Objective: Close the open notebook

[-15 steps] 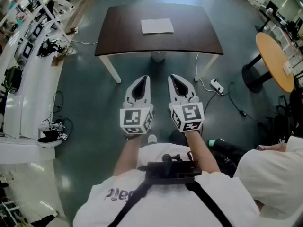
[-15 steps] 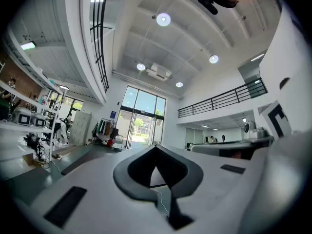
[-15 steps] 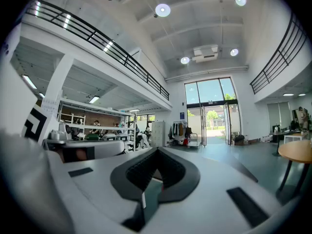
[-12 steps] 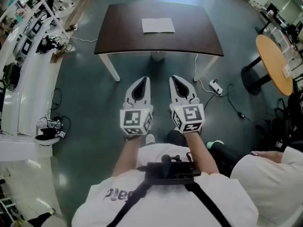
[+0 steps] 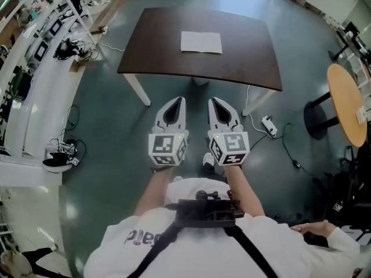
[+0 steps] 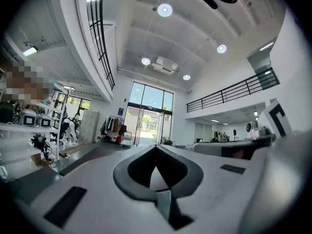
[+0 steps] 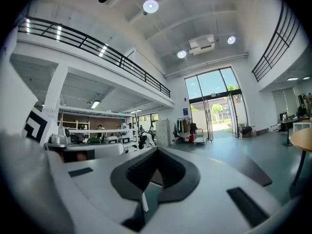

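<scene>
Left gripper (image 5: pixel 179 101): jaws pressed together, nothing between them, held level just beside the right one.
Right gripper (image 5: pixel 213 101): jaws likewise closed, empty.
Notebook (image 5: pixel 201 41): lies flat, white pages up, well ahead of both grippers, touched by neither.
Table (image 5: pixel 151 51): dark top, white legs, ahead of the gripper tips; notebook toward its far side.
Power strip (image 5: pixel 268 125): on the floor, right of the right gripper.
Round wooden table (image 5: pixel 348 103): far right.

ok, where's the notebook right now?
Head view, top centre: the notebook lies flat on the dark table toward its far edge, ahead of the left gripper and right gripper, neither near it.
</scene>
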`<state>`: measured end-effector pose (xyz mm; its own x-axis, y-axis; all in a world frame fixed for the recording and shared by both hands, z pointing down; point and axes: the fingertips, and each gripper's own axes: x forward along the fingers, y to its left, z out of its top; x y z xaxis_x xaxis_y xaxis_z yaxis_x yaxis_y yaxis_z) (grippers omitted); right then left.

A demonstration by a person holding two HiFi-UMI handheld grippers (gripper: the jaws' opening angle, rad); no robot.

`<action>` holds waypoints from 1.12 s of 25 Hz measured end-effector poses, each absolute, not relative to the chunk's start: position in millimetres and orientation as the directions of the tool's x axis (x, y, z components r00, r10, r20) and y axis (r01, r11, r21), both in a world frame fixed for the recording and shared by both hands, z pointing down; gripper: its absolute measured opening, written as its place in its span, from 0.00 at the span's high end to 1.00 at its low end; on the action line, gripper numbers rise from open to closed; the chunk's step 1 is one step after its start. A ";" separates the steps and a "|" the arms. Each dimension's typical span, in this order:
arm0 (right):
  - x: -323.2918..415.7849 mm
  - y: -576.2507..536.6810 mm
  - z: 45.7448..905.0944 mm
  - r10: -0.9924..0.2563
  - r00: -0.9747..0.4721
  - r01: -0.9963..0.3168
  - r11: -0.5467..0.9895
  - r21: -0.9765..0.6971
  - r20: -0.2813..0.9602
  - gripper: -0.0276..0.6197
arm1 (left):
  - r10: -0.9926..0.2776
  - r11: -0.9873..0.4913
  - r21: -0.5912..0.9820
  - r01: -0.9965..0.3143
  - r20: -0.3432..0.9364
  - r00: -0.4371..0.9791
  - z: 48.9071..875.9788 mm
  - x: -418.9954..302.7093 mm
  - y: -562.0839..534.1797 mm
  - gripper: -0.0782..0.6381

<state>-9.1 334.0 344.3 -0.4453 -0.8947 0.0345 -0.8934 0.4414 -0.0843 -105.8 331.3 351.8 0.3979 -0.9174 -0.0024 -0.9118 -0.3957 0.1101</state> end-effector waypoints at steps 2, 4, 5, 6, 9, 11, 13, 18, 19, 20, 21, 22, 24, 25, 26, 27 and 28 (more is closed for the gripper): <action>11.2 308.4 336.1 -0.892 -0.451 -0.890 0.449 -0.082 0.010 0.95 | -0.922 -0.386 0.090 -0.918 -0.029 0.385 341.6 -83.1 307.0 0.88; 32.3 284.3 327.8 -0.894 -0.449 -0.892 0.449 -0.047 -0.009 0.95 | -0.927 -0.373 0.067 -0.925 -0.061 0.370 330.1 -61.3 285.3 0.88; 42.7 273.9 324.8 -0.895 -0.446 -0.895 0.446 -0.017 -0.017 0.95 | -0.930 -0.364 0.053 -0.930 -0.070 0.360 327.2 -51.1 275.7 0.88; 52.3 265.2 323.5 -0.894 -0.447 -0.894 0.447 0.007 -0.025 0.95 | -0.935 -0.351 0.040 -0.935 -0.071 0.348 327.8 -41.6 266.9 0.88; 71.3 241.8 328.4 -0.875 -0.483 -0.875 0.483 -0.018 -0.036 0.95 | -0.954 -0.299 0.022 -0.954 -0.036 0.298 342.6 -23.6 243.1 0.88; 76.2 224.3 333.4 -0.859 -0.510 -0.856 0.512 -0.073 -0.041 0.95 | -0.962 -0.273 0.022 -0.962 -0.006 0.273 351.5 -18.7 228.1 0.88; 80.9 207.5 336.8 -0.850 -0.524 -0.842 0.526 -0.121 -0.050 0.95 | -0.963 -0.267 0.025 -0.964 0.020 0.267 357.2 -14.5 213.4 0.88; 103.5 167.1 349.4 -0.892 -0.451 -0.877 0.450 -0.171 -0.036 0.95 | -0.963 -0.259 0.050 -0.964 0.060 0.262 367.5 -14.0 176.5 0.88; 107.8 158.1 355.4 -0.900 -0.435 -0.886 0.431 -0.171 -0.017 0.95 | -0.961 -0.265 0.055 -0.963 0.067 0.268 371.2 -12.7 168.2 0.88; 110.8 148.5 361.7 -0.907 -0.422 -0.894 0.415 -0.169 0.003 0.95 | -0.958 -0.272 0.062 -0.960 0.073 0.276 375.0 -11.6 158.6 0.88; 112.3 137.9 367.6 -0.912 -0.410 -0.901 0.401 -0.164 0.022 0.95 | -0.955 -0.280 0.069 -0.958 0.078 0.285 378.4 -11.1 147.6 0.88; 112.6 126.6 372.9 -0.916 -0.399 -0.907 0.389 -0.158 0.038 0.95 | -0.953 -0.288 0.075 -0.955 0.081 0.293 381.2 -11.0 135.3 0.88; 111.4 102.0 380.4 -0.923 -0.381 -0.917 0.370 -0.148 0.057 0.95 | -0.947 -0.306 0.080 -0.949 0.081 0.312 384.8 -11.3 107.8 0.88; 110.2 88.5 382.5 -0.926 -0.373 -0.921 0.362 -0.144 0.060 0.95 | -0.943 -0.316 0.080 -0.945 0.078 0.322 385.8 -11.7 92.8 0.88; 108.5 74.5 383.7 -0.929 -0.365 -0.925 0.354 -0.138 0.063 0.95 | -0.940 -0.326 0.080 -0.942 0.077 0.332 386.8 -12.4 77.3 0.88; 106.6 59.9 384.5 -0.932 -0.356 -0.929 0.346 -0.129 0.067 0.95 | -0.937 -0.334 0.080 -0.939 0.077 0.340 387.9 -13.7 61.6 0.88; 104.6 44.7 384.8 -0.935 -0.346 -0.935 0.336 -0.117 0.076 0.95 | -0.934 -0.341 0.084 -0.936 0.080 0.347 388.9 -15.5 45.4 0.88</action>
<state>104.6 44.7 384.8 -0.3460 -0.9352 0.0758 -0.9345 0.3363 -0.1166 -15.5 45.4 388.9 0.3471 -0.9344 0.0798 -0.9364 -0.3407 0.0836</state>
